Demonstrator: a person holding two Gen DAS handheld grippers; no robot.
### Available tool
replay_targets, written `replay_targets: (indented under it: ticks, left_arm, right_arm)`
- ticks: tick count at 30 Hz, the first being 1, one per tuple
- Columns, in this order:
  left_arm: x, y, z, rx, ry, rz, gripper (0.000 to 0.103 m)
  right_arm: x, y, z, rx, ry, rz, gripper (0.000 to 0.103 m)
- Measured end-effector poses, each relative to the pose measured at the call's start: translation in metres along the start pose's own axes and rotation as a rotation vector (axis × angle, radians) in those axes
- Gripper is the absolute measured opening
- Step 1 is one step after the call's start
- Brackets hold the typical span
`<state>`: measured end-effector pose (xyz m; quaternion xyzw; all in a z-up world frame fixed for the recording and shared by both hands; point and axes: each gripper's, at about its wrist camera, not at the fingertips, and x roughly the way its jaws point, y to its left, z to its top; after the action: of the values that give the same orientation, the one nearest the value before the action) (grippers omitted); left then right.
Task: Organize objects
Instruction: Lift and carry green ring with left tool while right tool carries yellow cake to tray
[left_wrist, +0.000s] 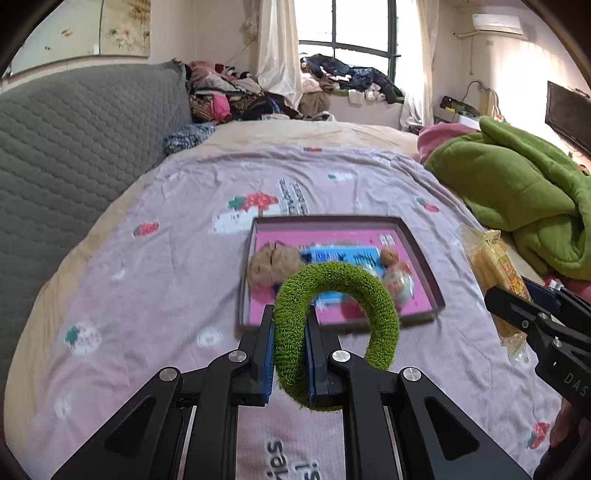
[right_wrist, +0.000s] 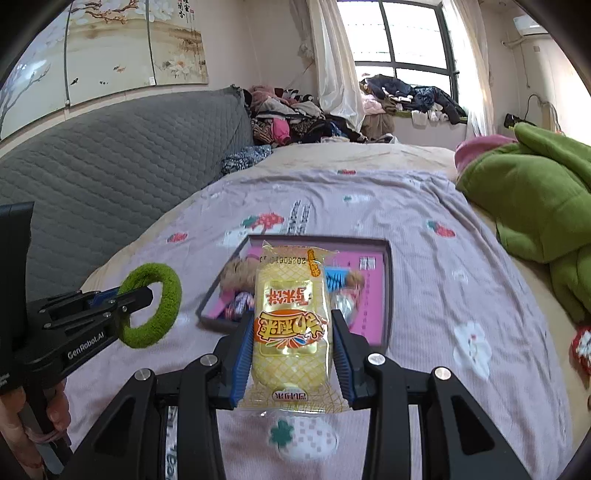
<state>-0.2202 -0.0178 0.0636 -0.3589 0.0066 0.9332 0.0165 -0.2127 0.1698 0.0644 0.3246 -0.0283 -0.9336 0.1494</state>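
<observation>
My left gripper (left_wrist: 290, 325) is shut on a fuzzy green ring (left_wrist: 351, 280), pinching its left side and holding it above the bed. My right gripper (right_wrist: 291, 325) is shut on a yellow snack packet (right_wrist: 290, 317), which stands lengthwise between the blue pads. Ahead of both lies a shallow pink-bottomed tray (left_wrist: 421, 258) on the lilac sheet, holding a beige fluffy piece (left_wrist: 271, 264), a blue comb (left_wrist: 340, 256) and small wrapped items. The packet (left_wrist: 496, 273) and right gripper (left_wrist: 517, 306) show at the right edge of the left wrist view. The ring (right_wrist: 155, 306) and left gripper (right_wrist: 136, 299) show at the left of the right wrist view.
A grey quilted headboard cushion (left_wrist: 74, 147) runs along the left. A green fleece garment (left_wrist: 517, 195) is heaped at the right of the bed. Piles of clothes (left_wrist: 236, 92) sit beyond the bed under the window. A hand (right_wrist: 37, 413) grips the left tool.
</observation>
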Motion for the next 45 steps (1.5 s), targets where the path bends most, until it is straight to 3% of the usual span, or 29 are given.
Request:
replay_targets:
  ticks: [11,21,28,45]
  left_arm:
    - [0.025,0.003,0.043,0.000,-0.042,-0.015,0.013]
    - [0.073,0.007,0.056,-0.035,-0.043,-0.030,0.013]
    - [0.113,0.016,0.048,-0.036,-0.008,-0.030,0.013]
    - [0.184,0.011,0.011,-0.054,0.026,-0.059,0.013]
  right_arm:
    - [0.026,0.006,0.041,-0.019,-0.040,-0.007,0.039]
    - [0.060,0.002,0.053,-0.024,-0.046,-0.017,0.039]
    - [0.092,0.002,0.047,-0.010,-0.038,-0.014,0.039]
    - [0.137,-0.050,-0.002,0.051,0.017,-0.152,0.039]
